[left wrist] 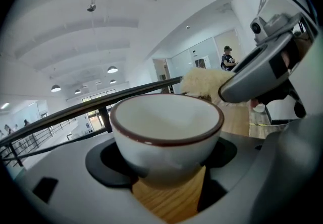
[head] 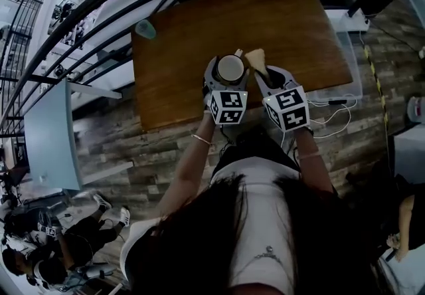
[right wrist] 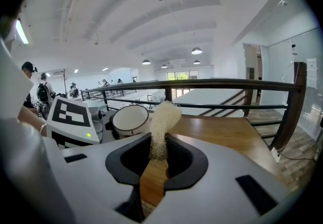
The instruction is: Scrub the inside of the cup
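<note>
- Left tool: its jaws are standing wide apart and pressing on both sides of a white ceramic cup with a dark red rim. It is holding the cup upright with the mouth open, over the near part of the brown wooden surface.
- Right tool: its jaws are standing nearly together and clamping the lower end of a pale, fibrous loofah-like scrubber. The fluffy upper end is sticking out past the jaws.
- Scrubber, position: it is sitting just beside the cup's right rim, outside the bowl. Whether it is touching the rim cannot be told.
- Small teal cup-shaped object: it is lying near the surface's far left corner, well apart from both tools.
- Black metal railing: it is running beyond the surface.
</note>
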`<state>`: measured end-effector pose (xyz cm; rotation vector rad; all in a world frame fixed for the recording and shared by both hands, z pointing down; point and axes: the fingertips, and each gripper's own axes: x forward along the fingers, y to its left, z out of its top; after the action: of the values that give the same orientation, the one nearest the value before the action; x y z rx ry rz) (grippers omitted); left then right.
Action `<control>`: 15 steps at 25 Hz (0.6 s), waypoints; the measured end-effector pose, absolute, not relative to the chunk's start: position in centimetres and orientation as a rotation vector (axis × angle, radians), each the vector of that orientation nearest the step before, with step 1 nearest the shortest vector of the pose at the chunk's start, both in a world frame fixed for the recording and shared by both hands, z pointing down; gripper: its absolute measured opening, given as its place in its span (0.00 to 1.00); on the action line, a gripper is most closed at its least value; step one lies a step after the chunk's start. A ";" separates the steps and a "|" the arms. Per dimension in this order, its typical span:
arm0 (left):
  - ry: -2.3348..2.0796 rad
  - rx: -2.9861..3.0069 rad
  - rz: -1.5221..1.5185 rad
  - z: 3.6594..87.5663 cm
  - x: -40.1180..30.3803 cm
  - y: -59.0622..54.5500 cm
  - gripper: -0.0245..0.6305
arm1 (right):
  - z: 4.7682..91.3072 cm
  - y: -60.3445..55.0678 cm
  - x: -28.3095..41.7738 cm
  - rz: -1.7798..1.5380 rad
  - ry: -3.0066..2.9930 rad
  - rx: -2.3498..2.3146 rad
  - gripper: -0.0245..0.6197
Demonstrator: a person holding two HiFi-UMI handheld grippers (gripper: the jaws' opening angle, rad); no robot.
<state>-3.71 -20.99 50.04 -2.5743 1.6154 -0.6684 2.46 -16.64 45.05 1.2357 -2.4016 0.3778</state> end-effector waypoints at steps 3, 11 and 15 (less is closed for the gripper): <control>1.573 -2.543 -0.687 49.7 -3.5 -21.1 0.67 | 43.8 -16.2 2.2 0.353 -2.436 1.216 0.17; 1.492 -2.462 -0.689 48.2 -2.0 -21.2 0.67 | 42.3 -14.7 1.0 0.279 -2.471 1.091 0.17; 1.469 -2.414 -0.679 47.6 -1.6 -21.0 0.67 | 42.2 -13.9 0.6 0.254 -2.468 1.047 0.17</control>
<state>-1.58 -21.01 47.56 -2.4137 1.4686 -0.6792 0.56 -13.87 42.19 1.0472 -2.4685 0.2542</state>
